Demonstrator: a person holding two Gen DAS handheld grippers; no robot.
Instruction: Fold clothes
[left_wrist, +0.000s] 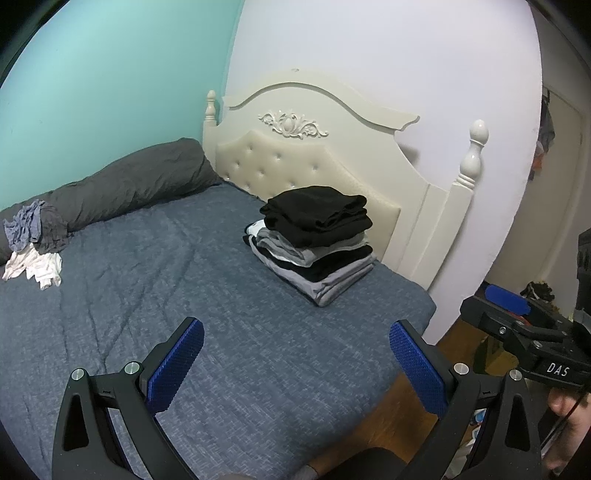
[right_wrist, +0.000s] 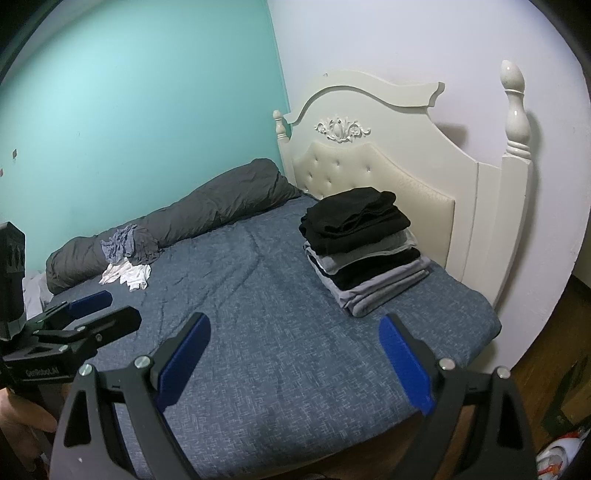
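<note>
A neat stack of folded black and grey clothes (left_wrist: 314, 236) (right_wrist: 362, 243) sits on the blue bedcover by the headboard. A loose heap of unfolded clothes (left_wrist: 31, 240) (right_wrist: 127, 258), blue-grey and dark grey over a white garment (left_wrist: 33, 267) (right_wrist: 127, 275), lies at the far side against a rolled duvet. My left gripper (left_wrist: 295, 326) (right_wrist: 114, 308) hovers open over the bed's near part, holding nothing. My right gripper (right_wrist: 293, 320) (left_wrist: 487, 301) is open beside it, near the bed's corner, also with nothing in it.
The bed (left_wrist: 147, 295) (right_wrist: 277, 332) has a cream headboard (left_wrist: 314, 155) (right_wrist: 369, 166) with posts. A grey rolled duvet (left_wrist: 129, 184) (right_wrist: 203, 214) lies along the teal wall. Wooden floor (left_wrist: 388, 417) with clutter is to the right of the bed. A hand (left_wrist: 565, 406) holds the right gripper.
</note>
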